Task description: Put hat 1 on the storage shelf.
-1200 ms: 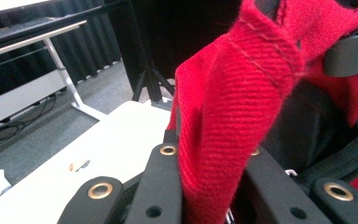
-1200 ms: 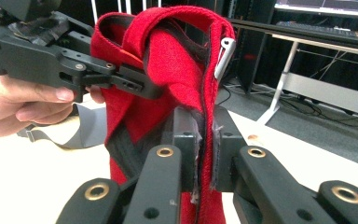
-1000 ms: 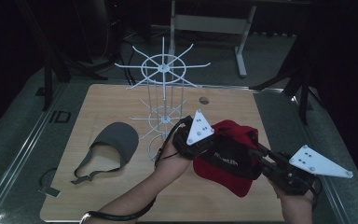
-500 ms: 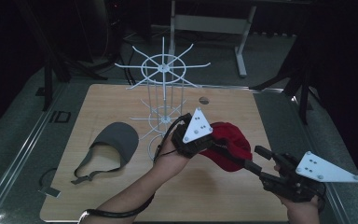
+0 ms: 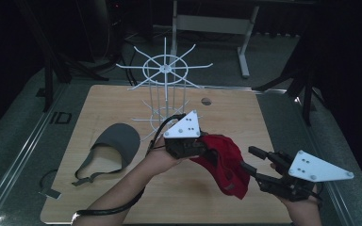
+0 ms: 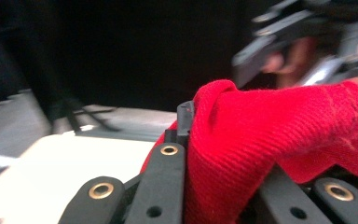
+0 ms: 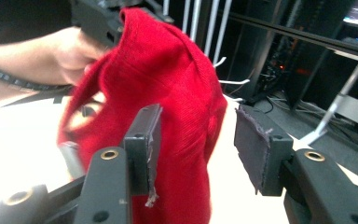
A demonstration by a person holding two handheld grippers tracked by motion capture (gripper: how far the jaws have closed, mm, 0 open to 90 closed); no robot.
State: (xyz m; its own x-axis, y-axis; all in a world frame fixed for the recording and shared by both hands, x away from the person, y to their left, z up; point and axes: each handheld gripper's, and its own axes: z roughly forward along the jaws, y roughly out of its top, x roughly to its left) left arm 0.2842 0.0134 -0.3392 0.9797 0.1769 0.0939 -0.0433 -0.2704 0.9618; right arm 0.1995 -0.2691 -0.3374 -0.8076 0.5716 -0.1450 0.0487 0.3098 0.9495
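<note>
A red cap (image 5: 226, 165) hangs crumpled above the wooden table (image 5: 245, 113). My left gripper (image 5: 206, 149) is shut on its upper edge, and red cloth bulges over the jaws (image 6: 270, 135) in the left gripper view. My right gripper (image 5: 247, 158) is at the cap's right side, open. Its jaws have just been opening, then closing a little. In the right gripper view the cap (image 7: 168, 70) hangs partly into the gap between the pads (image 7: 261, 144), which do not press on it. The person's left hand and the left gripper (image 7: 107, 18) hold the cap's top there.
A white wire rack (image 5: 166, 89) with radiating hooks stands at the back middle of the table. A grey visor (image 5: 118, 141) with its strap lies at the left. A small dark round mark (image 5: 206, 100) is behind. Dark stands and frames surround the table.
My right gripper has let go of the cap and drawn back to the right. The cap, earlier spread between both grippers, now hangs folded from the left one.
</note>
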